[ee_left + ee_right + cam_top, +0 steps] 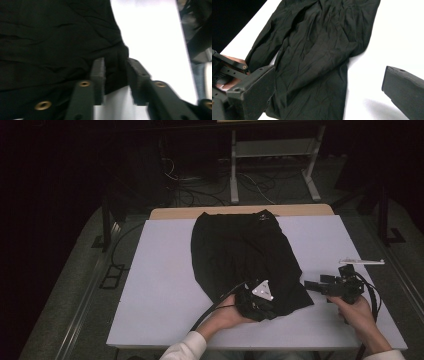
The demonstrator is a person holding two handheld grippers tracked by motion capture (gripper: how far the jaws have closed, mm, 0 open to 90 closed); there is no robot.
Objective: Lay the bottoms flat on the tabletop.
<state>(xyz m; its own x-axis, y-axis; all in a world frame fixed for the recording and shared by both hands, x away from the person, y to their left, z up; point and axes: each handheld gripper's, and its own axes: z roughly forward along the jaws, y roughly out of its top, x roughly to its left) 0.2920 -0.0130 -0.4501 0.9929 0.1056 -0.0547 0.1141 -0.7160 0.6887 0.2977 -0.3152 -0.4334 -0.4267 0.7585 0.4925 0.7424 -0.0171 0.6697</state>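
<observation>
A black garment (245, 257) lies spread on the white bench (155, 285), running from the far edge of the bench toward the person's side. It is wrinkled, and a small pale mark (262, 219) shows at its far end.

The left hand-held gripper (255, 306) sits at the near edge of the garment, with the grey three-cornered plate (263, 290) on top of it. In the left gripper view its two jaws are nearly closed around a fold of the black cloth (116, 67) at the garment's corner, and the cloth is pinched between them, with the white bench right of the garment. The left hand (226, 315), in a white sleeve (185, 347), holds it just near of the garment.

The right hand-held gripper (317, 286) is beside the garment's right near corner, over the bare bench, apart from the cloth. In the right gripper view its jaws stand wide apart and hold nothing; the garment (317, 57) lies ahead between them. The right hand (357, 315) grips it from the near side.

A thin white strip (362, 262) lies on the bench, well right of the garment.
</observation>
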